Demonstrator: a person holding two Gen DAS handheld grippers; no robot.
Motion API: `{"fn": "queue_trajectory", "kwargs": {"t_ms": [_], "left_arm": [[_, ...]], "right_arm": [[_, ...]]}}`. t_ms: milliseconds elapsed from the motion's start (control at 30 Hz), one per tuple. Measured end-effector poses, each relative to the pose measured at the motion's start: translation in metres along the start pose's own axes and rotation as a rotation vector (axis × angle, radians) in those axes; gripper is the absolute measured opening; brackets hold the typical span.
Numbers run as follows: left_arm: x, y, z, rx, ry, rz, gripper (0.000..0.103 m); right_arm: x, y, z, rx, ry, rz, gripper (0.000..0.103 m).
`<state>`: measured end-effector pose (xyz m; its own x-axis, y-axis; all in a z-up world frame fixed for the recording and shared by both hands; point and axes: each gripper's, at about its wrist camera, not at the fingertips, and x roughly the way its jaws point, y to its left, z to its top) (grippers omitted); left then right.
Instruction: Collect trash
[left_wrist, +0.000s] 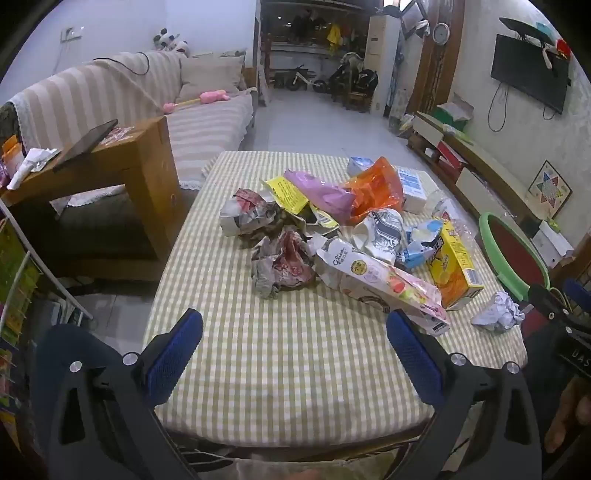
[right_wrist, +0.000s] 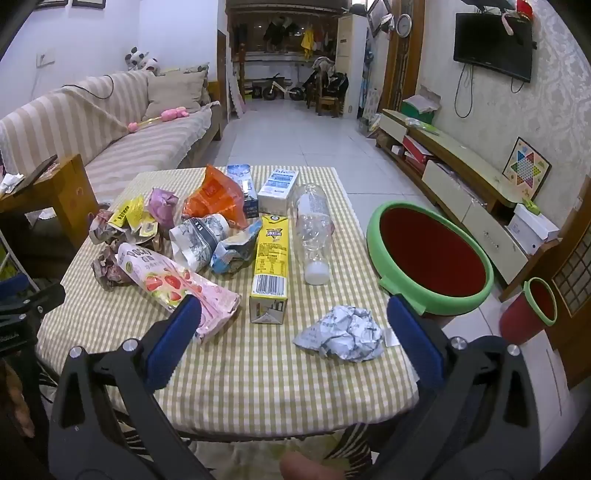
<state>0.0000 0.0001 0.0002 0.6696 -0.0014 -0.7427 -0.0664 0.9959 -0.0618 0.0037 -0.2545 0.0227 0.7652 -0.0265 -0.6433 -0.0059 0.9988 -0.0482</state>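
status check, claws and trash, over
Left claw and right claw open, empty. Trash pile untouched on table; crumpled paper ball nearest right claw. Green-rimmed bin beside table, path clear.

Green and white checks on the tablecloth (right_wrist: 258, 369). Yellow on the carton (right_wrist: 271, 254). Orange on the bag (right_wrist: 218, 195). Green rim, red inside on the bin (right_wrist: 428, 254).

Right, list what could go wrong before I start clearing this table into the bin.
1. The clear plastic bottle lies on its side near the table's edge by the green-rimmed bin; a nudge could roll it off.
2. The crumpled paper ball sits near the front corner and could be pushed off.
3. The piled wrappers overlap, so gripping the pink snack pack may drag others.
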Motion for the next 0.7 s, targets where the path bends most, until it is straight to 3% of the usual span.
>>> {"fn": "queue_trajectory", "kwargs": {"t_ms": [300,700], "left_arm": [[-0.0047,-0.0016,0.0016,0.003,-0.026,-0.002,0.095],[-0.0050,-0.0071,-0.0004,0.037,-0.036,-0.063,0.095]], "right_arm": [[-0.0008,-0.0015,0.0003,0.011,0.003,0.010,0.099],[-0.0007,0.0005,0.0006,0.016,-0.008,0.005,0.099]]}}
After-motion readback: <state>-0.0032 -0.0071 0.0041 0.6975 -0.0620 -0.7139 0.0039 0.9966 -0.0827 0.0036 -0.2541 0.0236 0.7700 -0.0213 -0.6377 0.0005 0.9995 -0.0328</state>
